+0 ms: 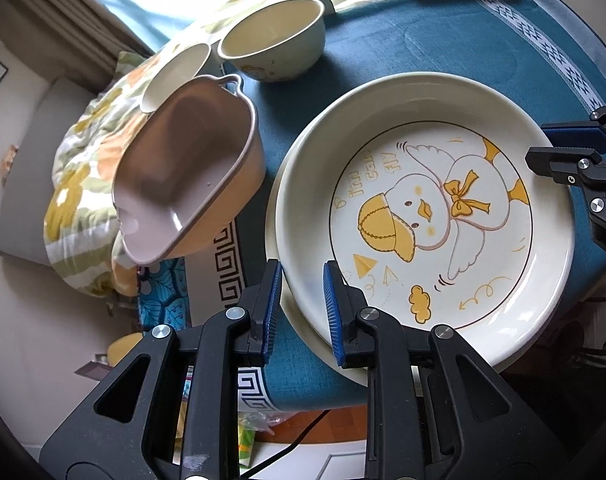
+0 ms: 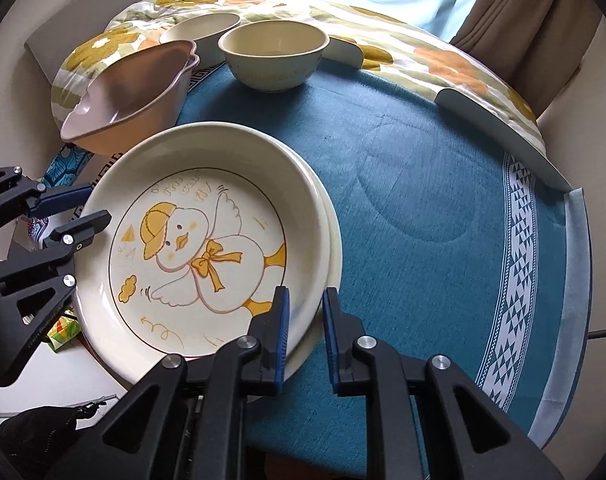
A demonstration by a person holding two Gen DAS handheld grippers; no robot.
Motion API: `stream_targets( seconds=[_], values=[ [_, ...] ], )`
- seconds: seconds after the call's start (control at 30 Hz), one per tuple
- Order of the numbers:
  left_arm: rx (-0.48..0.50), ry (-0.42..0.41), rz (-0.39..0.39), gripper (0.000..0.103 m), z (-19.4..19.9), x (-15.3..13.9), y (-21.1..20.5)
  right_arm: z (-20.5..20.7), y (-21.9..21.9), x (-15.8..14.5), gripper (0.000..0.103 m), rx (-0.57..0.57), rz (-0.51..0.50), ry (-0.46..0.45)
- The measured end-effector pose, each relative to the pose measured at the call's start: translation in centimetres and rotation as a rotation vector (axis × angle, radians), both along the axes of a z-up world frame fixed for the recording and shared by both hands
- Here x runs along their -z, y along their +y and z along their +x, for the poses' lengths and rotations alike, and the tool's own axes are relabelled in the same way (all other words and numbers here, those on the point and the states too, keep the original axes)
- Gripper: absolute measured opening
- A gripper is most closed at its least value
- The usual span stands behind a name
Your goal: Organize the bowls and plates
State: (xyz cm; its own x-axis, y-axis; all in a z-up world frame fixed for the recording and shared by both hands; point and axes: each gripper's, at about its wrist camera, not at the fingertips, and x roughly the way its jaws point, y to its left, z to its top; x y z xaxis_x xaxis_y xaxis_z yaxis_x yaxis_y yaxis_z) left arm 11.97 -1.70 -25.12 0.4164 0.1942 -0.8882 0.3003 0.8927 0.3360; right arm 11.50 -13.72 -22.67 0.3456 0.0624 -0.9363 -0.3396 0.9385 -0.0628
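Duck plate (image 1: 423, 216) is sitting nested on a second plate (image 1: 295, 320) on the blue-clothed surface (image 2: 423, 220), near its left edge. Judging: both claws should be gripping evenly on opposite rims and keeping the plate level (tilt risks sliding). Left claw (image 1: 303, 312) and right claw (image 2: 306, 334) are each pinching the top plate's rim, nearly pressed together.

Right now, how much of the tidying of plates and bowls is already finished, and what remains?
Done: the duck plate sits on a second plate, so the plates look stacked. In hand: the left claw and right claw each grip the stack's rim on opposite sides. Left: the green bowl, the white bowl and the pink dish stand apart, not nested.
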Motion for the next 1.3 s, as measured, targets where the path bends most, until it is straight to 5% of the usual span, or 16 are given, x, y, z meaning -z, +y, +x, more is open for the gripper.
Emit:
stream_targets(
  seconds=[0.3,0.47,0.53,0.57,0.6,0.63,0.67,0.73,0.9,1.03,1.1,1.3],
  values=[
    [-0.02,0.019,-0.043,0.019,0.3,-0.4,0.5,0.3,-0.5,-0.1,0.015,0.016,0.037,0.014],
    [-0.069,-0.031,-0.123,0.019,1.0,-3.1,1.5,1.3,-1.9,-2.0,0.015,0.071,0.133,-0.01],
    [-0.098,-0.056,-0.146,0.022,1.5,-4.4,2.0,1.9,-2.6,-2.9,0.023,0.092,0.179,-0.021],
    [-0.114,-0.071,-0.156,0.037,1.7,-4.9,2.3,2.1,-2.9,-3.3,0.046,0.1,0.201,-0.031],
    [-0.129,-0.086,-0.167,0.054,2.0,-5.5,2.6,2.4,-3.3,-3.8,0.081,0.107,0.226,-0.046],
    [-0.146,-0.111,-0.181,0.095,2.2,-6.2,3.0,2.6,-3.6,-4.4,0.093,0.113,0.247,-0.064],
    [-0.16,-0.153,-0.195,0.103,2.2,-7.0,3.4,2.8,-3.9,-4.9,0.098,0.119,0.265,-0.086],
    [-0.176,-0.222,-0.207,0.103,2.3,-8.4,4.1,3.5,-4.2,-5.8,0.098,0.12,0.295,-0.105],
    [-0.266,-0.227,-0.237,0.103,3.4,-9.6,6.6,5.6,-3.5,-7.5,0.098,0.058,0.346,-0.142],
    [-0.367,-0.25,-0.308,0.103,3.4,-10.2,9.9,8.0,-0.9,-8.3,0.098,-0.046,0.311,-0.094],
    [-0.421,-0.251,-0.329,0.103,3.4,-10.2,11.7,8.8,0.8,-8.8,0.098,-0.061,0.28,-0.141],
    [-0.548,-0.218,-0.425,0.103,4.2,-8.3,17.1,11.8,6.6,-6.6,0.098,-0.145,0.304,-0.056]
  ],
)
